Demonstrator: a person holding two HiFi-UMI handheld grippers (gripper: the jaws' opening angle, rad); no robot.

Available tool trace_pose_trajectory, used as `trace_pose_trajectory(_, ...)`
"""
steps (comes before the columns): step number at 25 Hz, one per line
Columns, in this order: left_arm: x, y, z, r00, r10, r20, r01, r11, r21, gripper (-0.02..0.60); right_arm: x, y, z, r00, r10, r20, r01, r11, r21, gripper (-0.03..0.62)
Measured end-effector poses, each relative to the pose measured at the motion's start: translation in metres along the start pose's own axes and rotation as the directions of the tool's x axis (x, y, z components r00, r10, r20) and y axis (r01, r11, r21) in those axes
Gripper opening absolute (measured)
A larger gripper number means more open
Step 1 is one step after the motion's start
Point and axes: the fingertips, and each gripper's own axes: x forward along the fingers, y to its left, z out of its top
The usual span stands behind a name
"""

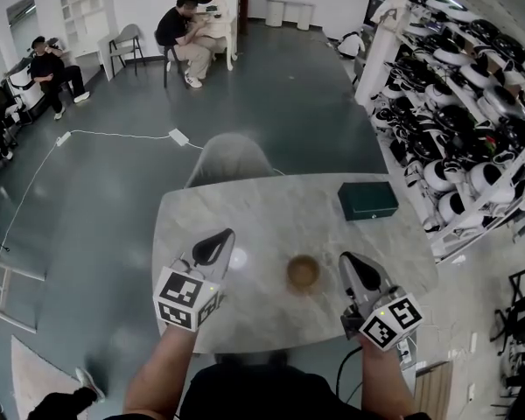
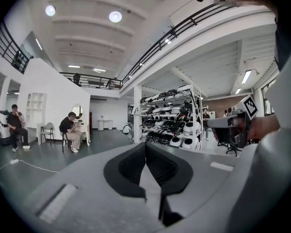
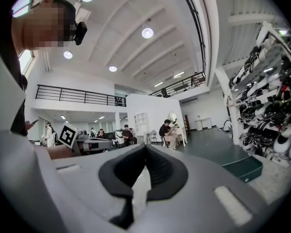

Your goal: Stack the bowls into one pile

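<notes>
The bowls (image 1: 303,273) show as a single brown, round pile on the marble worktop (image 1: 271,208), towards the edge nearest the person. From above I cannot tell how many bowls are nested in it. No other bowl lies anywhere on the worktop, so the stacking looks finished, not merely in progress. The left tool (image 1: 214,248) is off to the left of the pile and the right tool (image 1: 360,274) is off to its right. Both stand apart from the pile and neither touches it. Each tool's own view shows its dark jaws brought together with nothing between them, so both are closed and empty. The two gripper views look out across the room, not down at the pile, which suggests the tools are held clear of it because there is nothing left to carry. Flanking the pile evenly also keeps either tool from knocking it. A dark green box (image 1: 367,200) sits beyond the pile and to its right, well apart from it, and seems to have no part in the task. A grey chair (image 1: 230,157) stands beyond the pile at the worktop's far edge.
</notes>
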Motion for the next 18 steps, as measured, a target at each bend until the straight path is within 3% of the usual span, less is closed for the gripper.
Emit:
trace_pose_trajectory(3, 0.001, -0.006, -0.007, 1.0, -0.023, -0.004, 0.023, 0.999, -0.035, 0.011, -0.001, 0.002, -0.004, 1.0, -0.003, 0.002, 0.003, 1.0, 0.006, 0.003)
trace_pose_trajectory(18, 0.006, -0.007, -0.018, 0.999, -0.019, -0.036, 0.018, 0.999, -0.042, 0.011, 0.005, 0.005, -0.015, 1.0, 0.004, -0.031, -0.005, 1.0, -0.03, 0.003)
